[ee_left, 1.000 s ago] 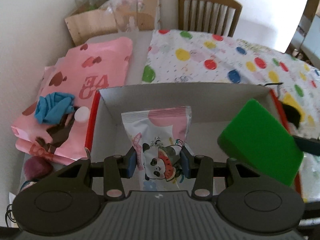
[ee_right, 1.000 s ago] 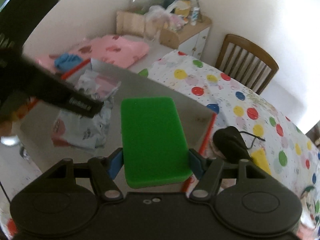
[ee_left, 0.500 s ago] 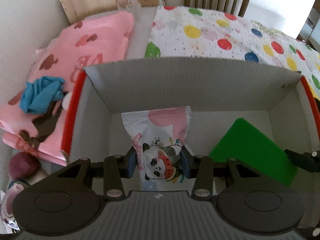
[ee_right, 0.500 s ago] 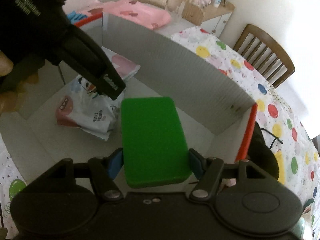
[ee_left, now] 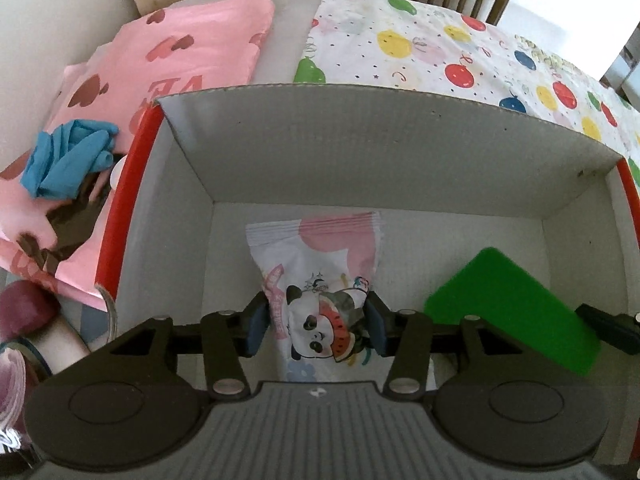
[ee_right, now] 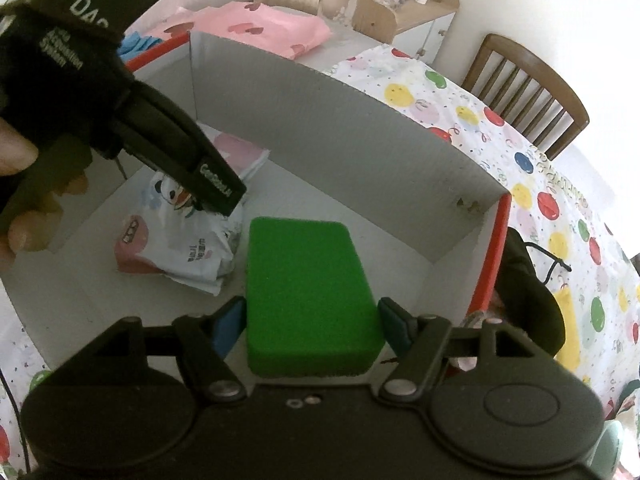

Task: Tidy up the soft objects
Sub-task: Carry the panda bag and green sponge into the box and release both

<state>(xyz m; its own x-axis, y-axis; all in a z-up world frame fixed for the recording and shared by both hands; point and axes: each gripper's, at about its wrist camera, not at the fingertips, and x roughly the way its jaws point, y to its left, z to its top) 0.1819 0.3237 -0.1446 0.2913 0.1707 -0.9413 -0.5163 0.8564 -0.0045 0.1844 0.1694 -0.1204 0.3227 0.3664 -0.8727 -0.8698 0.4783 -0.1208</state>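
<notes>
My left gripper (ee_left: 316,322) is shut on a white and pink tissue pack with a panda print (ee_left: 320,276) and holds it low inside a grey cardboard box with red edges (ee_left: 380,152). My right gripper (ee_right: 310,320) is shut on a green sponge (ee_right: 306,288) inside the same box (ee_right: 340,148), to the right of the pack (ee_right: 180,240). The sponge also shows at the right of the left wrist view (ee_left: 508,308). The left gripper body (ee_right: 120,100) reaches into the box from the upper left of the right wrist view.
A folded pink cloth (ee_left: 160,64) with a blue glove (ee_left: 68,156) on it lies left of the box. A balloon-print tablecloth (ee_left: 460,52) covers the table behind. A wooden chair (ee_right: 528,92) stands beyond. A dark object with a cord (ee_right: 528,292) lies right of the box.
Both grippers have moved down from above the box rim into the box, each still holding its object. The pack and the sponge are now near the box floor.
</notes>
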